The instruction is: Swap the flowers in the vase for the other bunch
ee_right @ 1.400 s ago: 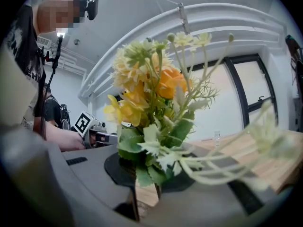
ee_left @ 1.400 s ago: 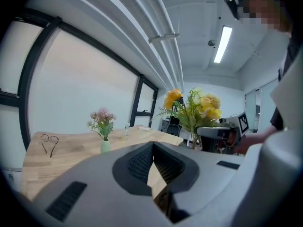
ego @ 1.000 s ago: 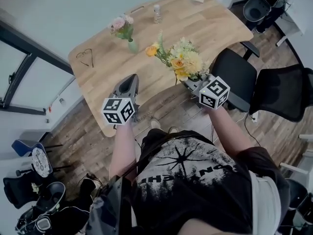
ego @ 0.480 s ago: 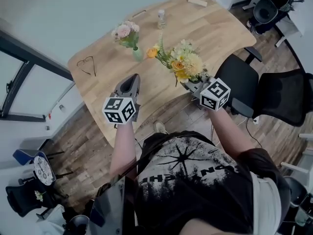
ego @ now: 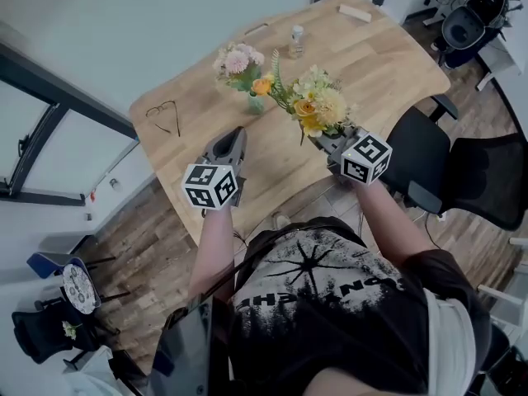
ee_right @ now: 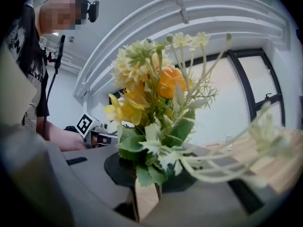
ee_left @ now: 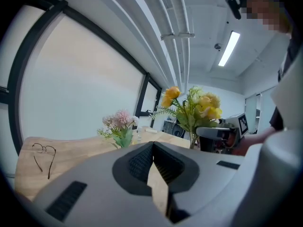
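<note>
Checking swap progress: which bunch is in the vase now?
The pink bunch stands in the green vase on the table; the yellow-orange bunch is clamped in the right hand-held gripper.

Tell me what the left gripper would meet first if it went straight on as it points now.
Probably the vase with the pink flowers: the shut left gripper points across the table toward it. In its own view they stand slightly left of its line, so it might pass beside them.

A wooden table bears a flower vase, glasses, a bottle, a block.
</note>
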A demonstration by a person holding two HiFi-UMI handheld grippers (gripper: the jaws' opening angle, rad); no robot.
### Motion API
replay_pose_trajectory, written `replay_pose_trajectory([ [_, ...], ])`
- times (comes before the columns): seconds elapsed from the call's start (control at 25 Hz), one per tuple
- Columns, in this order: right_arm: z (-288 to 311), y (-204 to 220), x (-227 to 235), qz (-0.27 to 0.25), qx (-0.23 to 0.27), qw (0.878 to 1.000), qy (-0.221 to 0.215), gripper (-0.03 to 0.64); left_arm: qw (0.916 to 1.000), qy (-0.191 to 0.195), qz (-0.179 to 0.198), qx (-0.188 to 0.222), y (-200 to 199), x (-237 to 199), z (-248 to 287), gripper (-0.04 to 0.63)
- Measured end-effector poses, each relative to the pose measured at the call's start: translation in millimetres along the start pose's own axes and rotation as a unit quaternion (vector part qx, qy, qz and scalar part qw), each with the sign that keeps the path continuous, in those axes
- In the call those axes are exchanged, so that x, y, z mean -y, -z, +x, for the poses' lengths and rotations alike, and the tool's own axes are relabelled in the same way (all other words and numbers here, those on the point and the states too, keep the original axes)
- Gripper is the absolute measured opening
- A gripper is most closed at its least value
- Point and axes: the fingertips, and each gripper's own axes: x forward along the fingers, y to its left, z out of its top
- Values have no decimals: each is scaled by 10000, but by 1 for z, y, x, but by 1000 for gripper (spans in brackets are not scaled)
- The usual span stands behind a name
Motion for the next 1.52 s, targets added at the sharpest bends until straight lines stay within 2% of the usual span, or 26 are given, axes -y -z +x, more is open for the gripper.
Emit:
replay_pose_trajectory([
  [0.4,37,2,4,-9,-143,9992,-374,69,9995,-287,-86,77,0,-25,0,15],
  [0.88,60,-17,56,-127,-364,9909,-1293,69,9910,-1249,-261,396,-21,-40,32,15],
  [1.24,63,-26,86,-37,-357,9881,-1496,69,9853,-1669,-107,336,-36,-53,56,20],
  [1.32,62,-26,91,-40,-360,9880,-1500,69,9848,-1710,-28,303,-42,-58,62,52],
  [1.36,61,-26,94,-31,-365,9882,-1487,69,9845,-1733,19,280,-45,-60,66,111],
  [1.4,61,-26,98,-15,-370,9885,-1468,69,9840,-1760,70,256,-47,-63,69,142],
  [1.52,62,-26,107,10,-366,9894,-1403,69,9825,-1840,199,229,-57,-75,79,176],
])
